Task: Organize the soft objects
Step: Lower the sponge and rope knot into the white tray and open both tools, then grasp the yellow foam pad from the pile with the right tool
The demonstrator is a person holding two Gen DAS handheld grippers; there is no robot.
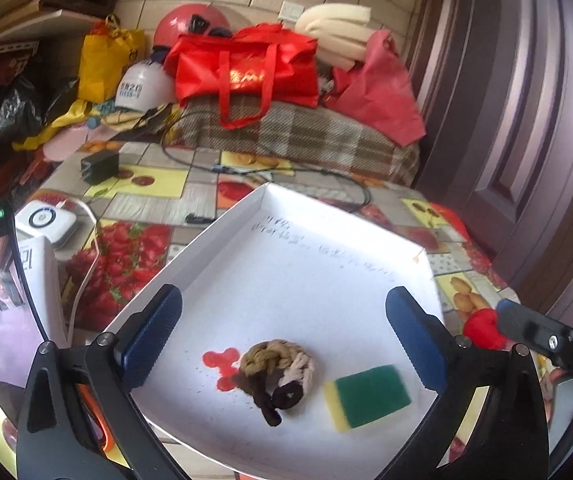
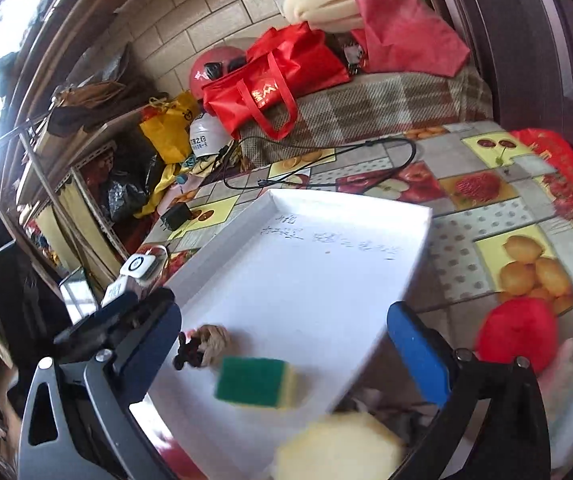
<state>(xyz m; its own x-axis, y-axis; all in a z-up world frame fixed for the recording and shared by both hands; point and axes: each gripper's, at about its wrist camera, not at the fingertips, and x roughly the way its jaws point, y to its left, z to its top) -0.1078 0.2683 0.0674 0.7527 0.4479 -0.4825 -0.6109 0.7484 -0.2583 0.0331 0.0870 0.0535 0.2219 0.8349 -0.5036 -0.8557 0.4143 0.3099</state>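
On the fruit-print surface (image 1: 146,184) a white tray (image 1: 222,232) holds a knotted rope toy (image 1: 276,372) and green sponge (image 1: 368,396); both tongs, left (image 1: 282,340) and right (image 2: 284,344), stand apart, empty. The sponge looks light, squashy: pinch its long sides

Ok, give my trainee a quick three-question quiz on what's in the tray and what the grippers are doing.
1. True or false: the green and yellow sponge lies inside the white tray.
2. What lies next to the sponge in the tray?
3. The left gripper is: A) shut on the sponge, B) open and holding nothing, C) shut on the rope.

Key:
1. True.
2. A knotted rope toy.
3. B. The right gripper is open too, and the red soft object sits on the tablecloth outside the tray.
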